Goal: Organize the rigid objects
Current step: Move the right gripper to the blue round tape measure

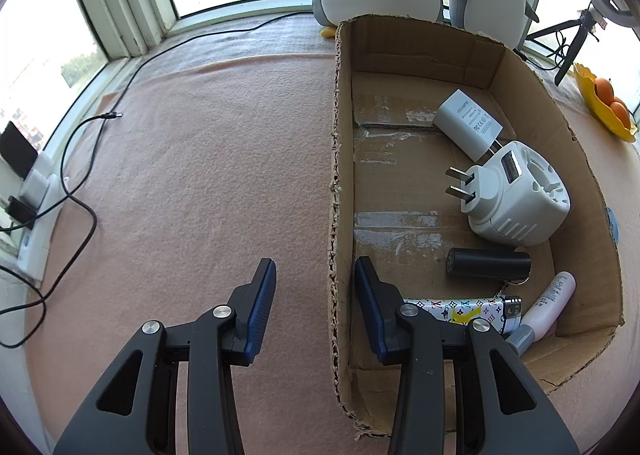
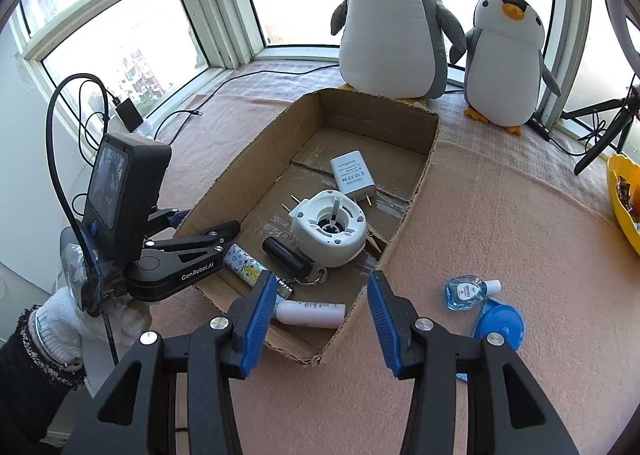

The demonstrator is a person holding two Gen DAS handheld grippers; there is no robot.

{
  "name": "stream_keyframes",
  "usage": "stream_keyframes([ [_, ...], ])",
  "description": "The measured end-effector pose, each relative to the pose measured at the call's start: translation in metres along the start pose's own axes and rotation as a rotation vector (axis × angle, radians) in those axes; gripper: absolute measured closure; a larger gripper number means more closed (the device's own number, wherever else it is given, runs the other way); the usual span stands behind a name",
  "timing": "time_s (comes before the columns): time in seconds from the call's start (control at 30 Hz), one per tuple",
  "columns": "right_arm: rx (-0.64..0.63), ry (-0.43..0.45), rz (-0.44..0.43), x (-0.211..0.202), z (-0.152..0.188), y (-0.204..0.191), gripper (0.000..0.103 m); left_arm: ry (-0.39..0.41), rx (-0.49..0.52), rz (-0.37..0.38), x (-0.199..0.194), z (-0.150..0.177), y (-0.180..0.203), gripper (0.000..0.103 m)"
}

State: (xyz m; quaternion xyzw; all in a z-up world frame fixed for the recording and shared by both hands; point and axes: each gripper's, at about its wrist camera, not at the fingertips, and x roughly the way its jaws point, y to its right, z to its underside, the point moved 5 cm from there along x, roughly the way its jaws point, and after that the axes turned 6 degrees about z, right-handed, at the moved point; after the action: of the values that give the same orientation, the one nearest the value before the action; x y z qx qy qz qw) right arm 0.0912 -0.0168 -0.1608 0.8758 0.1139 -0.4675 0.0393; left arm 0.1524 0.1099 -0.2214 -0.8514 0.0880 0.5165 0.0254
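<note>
The right gripper [image 2: 320,311] is standing moderately open and empty. The small clear blue plastic bottle [image 2: 466,291] is lying just to its right, crosswise, outside the brown cardboard box [image 2: 240,191].

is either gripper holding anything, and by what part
Nothing is held. The left gripper has its jaws astride the cardboard box side wall without clamping it; the right gripper is open and empty.
</note>
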Motion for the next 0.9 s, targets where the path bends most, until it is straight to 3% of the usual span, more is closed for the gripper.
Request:
stream_keyframes([
  [0.3, 0.069, 0.004, 0.059, -0.011, 0.017, 0.055, 0.060, 0.000, -0.003, 0.000, 0.000, 0.000, 0.000, 0.063],
  [0.73, 0.112, -0.089, 0.175, 0.009, 0.049, 0.117, 0.060, -0.001, -0.005, 0.000, 0.000, 0.000, 0.000, 0.063],
  [0.9, 0.126, -0.119, 0.181, 0.024, 0.055, 0.127, 0.051, -0.001, -0.007, 0.001, 0.000, 0.000, 0.000, 0.063],
])
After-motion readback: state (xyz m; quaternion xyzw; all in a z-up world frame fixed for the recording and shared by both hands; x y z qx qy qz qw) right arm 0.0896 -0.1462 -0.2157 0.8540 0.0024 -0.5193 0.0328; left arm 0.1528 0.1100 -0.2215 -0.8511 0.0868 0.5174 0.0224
